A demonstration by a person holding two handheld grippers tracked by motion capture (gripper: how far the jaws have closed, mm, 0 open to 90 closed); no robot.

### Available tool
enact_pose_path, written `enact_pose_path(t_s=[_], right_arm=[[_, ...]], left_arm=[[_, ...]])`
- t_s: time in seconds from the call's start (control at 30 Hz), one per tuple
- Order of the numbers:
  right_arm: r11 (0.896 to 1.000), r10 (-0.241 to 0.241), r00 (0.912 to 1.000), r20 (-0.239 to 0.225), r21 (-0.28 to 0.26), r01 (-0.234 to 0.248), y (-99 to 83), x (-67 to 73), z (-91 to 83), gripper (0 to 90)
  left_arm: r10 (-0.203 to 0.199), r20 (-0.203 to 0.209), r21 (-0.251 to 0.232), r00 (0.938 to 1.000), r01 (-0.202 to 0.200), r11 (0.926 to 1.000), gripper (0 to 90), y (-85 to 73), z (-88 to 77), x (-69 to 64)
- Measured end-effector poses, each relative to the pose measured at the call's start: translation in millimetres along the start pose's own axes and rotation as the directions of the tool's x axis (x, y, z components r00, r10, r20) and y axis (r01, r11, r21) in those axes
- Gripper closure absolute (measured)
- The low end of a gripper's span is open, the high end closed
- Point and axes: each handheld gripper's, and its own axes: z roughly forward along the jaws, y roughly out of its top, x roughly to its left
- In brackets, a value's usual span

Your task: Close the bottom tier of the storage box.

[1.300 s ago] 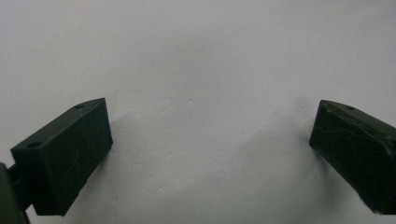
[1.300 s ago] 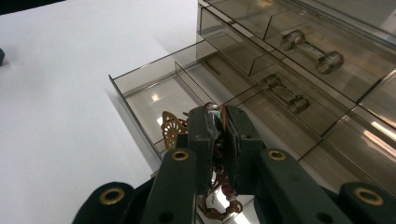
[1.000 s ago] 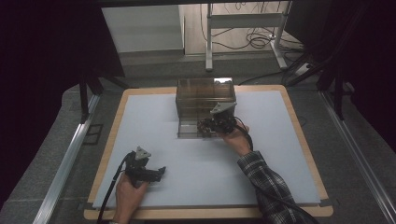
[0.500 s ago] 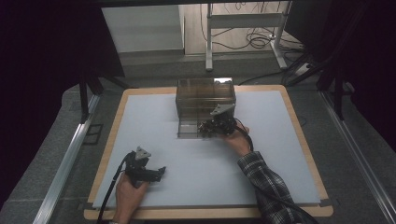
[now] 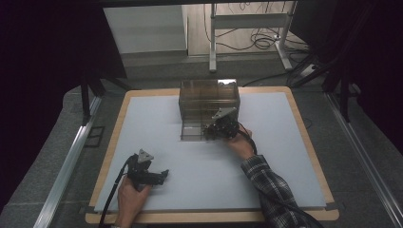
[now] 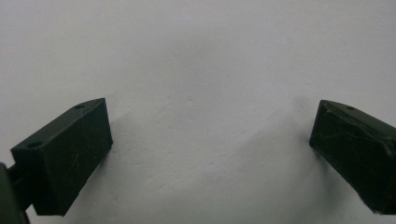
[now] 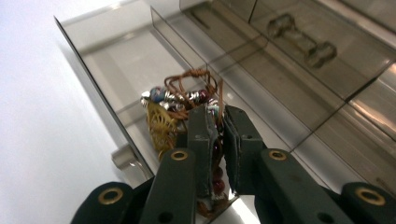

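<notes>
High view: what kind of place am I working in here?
Likely a lab or data-recording workstation, not a home. A wood-edged board with a pale mat sits in dark curtains, metal rails run beside it, and loose cables lie on the floor under a metal frame behind.

Desk (image 5: 142,114): my work surface, wooden-edged, covered by a pale grey-white mat (image 5: 266,156). On the mat: one smoky clear-plastic drawer cabinet (image 5: 209,95), at the far middle, its bottom drawer (image 5: 192,133) pulled open toward me.
</notes>
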Motion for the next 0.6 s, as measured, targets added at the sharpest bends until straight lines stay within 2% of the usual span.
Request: enact_pose_path(t_s=[0.27, 0.6], right_arm=[[1.000, 0.004, 1.0000, 0.000, 0.008, -0.004, -1.6, 0.3, 2.4, 79.9], [1.000, 0.011, 0.9999, -0.004, -0.017, -0.011, -0.3, 0.2, -3.6, 72.3]], left_arm=[[-0.001, 0.000, -0.001, 1.0000, 0.001, 1.0000, 0.0, 0.0, 0.1, -0.1], [0.001, 0.000, 0.000, 1.0000, -0.001, 1.0000, 0.0, 0.0, -0.1, 0.0]])
